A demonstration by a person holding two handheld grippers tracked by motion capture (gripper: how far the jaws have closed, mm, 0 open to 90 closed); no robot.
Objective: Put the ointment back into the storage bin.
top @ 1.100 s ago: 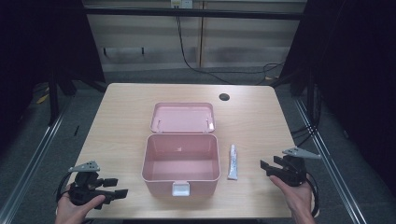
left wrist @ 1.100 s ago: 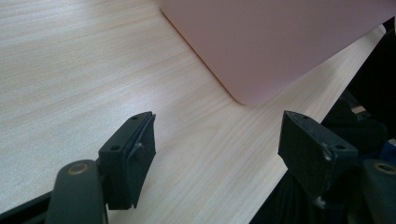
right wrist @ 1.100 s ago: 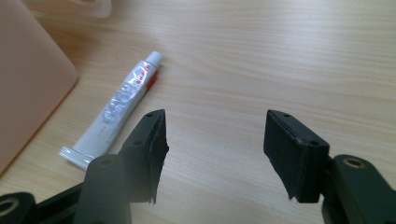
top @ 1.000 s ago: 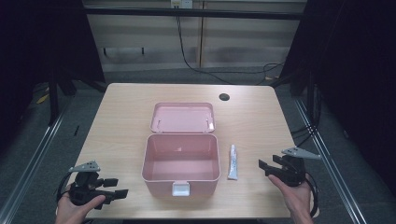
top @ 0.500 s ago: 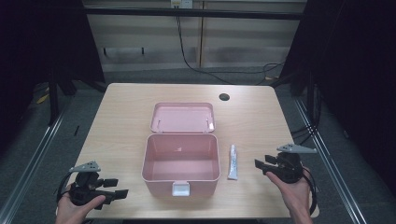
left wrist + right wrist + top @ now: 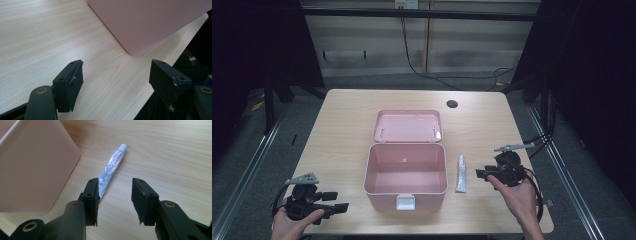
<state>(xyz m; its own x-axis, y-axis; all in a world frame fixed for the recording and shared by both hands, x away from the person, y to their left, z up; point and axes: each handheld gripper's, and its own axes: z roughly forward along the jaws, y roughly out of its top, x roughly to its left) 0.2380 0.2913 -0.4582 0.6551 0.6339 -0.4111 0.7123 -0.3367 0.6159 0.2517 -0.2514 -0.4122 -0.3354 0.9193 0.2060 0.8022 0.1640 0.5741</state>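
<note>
An open pink box stands mid-table, its lid laid back behind it; its wall also shows in the right gripper view. A small white tube lies flat just right of the box. My right gripper hovers at the tube's near end, a little above the table; its jaws have just been closing and stand half apart with nothing between them. My left gripper rests by the table's front left edge, jaws wide apart and empty, pointing at the box's corner.
A dark round hole sits in the wooden tabletop at the back right. Cables trail from both grippers. Metal rails run along the floor on each side of the table.
My right gripper has moved left toward the tube and risen a little, and its jaws have narrowed. The left gripper has stayed put.
</note>
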